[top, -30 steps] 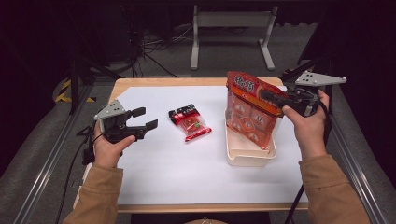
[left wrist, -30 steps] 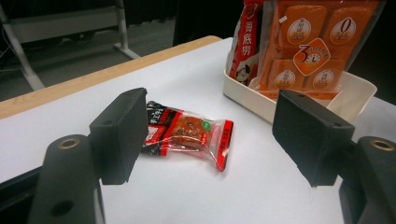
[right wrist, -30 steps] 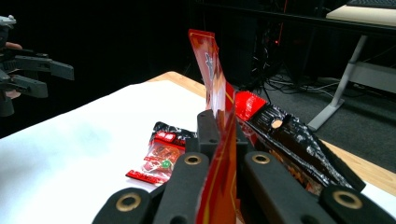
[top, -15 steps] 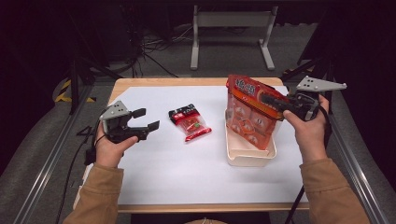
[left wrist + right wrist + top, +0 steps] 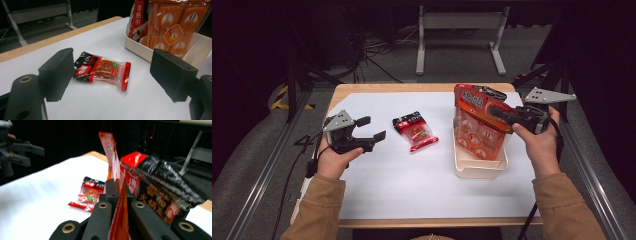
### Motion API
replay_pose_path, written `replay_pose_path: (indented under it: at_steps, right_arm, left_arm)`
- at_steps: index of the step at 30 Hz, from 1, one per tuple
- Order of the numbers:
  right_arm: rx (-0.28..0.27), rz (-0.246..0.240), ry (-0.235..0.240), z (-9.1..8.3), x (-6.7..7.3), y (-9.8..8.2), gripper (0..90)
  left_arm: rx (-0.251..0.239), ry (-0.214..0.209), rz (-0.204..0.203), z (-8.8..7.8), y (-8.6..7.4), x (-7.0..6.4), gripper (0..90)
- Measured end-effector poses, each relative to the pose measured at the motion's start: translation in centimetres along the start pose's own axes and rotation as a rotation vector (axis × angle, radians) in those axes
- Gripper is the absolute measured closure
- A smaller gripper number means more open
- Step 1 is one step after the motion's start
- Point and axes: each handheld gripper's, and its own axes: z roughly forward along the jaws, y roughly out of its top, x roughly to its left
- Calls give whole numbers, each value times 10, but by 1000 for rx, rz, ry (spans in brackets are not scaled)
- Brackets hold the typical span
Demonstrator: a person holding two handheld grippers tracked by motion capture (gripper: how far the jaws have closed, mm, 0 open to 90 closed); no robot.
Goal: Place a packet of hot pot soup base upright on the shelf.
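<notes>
— What worries you, standing here?

— The big orange bag point(image 5: 478, 127). The right tongs point(image 5: 504, 114) are clamped shut on its upper edge, and it stands tilted in the white tub point(image 5: 479, 169), leaning on the tub's far wall. I'd guess that if the grip lets go while it's this tilted, the bag could flop over the rim onto the tabletop point(image 5: 377, 195), or a sideways tug could drag the light tub along.

— And the other hand?

— The left tongs point(image 5: 371, 128) have just been opening; they now stand wide apart with nothing between them. They hover above the tabletop, well left of the tub.

— So what are they after?

— Likely the small red packet point(image 5: 414, 131). It lies flat on the tabletop, near the tub's left side, between the tub and the left tongs, which point at it. From the left gripper view the packet point(image 5: 101, 70) sits ahead of the jaws, not yet between them. It's thin and slippery-looking, so a shallow pinch might skid off it.
</notes>
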Motion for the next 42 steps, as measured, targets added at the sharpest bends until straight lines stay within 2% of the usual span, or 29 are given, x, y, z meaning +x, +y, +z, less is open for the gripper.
replay_pose_path:
  at_steps: [4,9,12,17,21,28,34,42]
  right_arm:
    - [-9,13,8,2,0,-7,898]
    - [4,21,-1,0,-2,-12,898]
    - [9,28,-12,-2,-2,-15,898]
    - [5,42,-23,-8,-4,-21,897]
    - [8,50,-27,-11,-4,-22,888]
    - [-41,59,-42,-18,-1,-18,734]
    - [-65,57,-60,-31,-1,-21,597]
    - [-105,48,-92,-56,-1,-26,526]
  left_arm:
    - [3,6,-1,3,0,0,177]
    - [26,-8,-46,10,-1,1,143]
    - [31,-14,-30,13,-2,2,160]
    - [24,-35,-34,19,-3,0,166]
    - [29,-35,-38,24,-3,0,159]
    - [65,-41,-61,32,-4,-1,154]
    - [102,-56,-52,37,-6,-3,175]
    - [121,-59,-56,41,-10,-5,178]
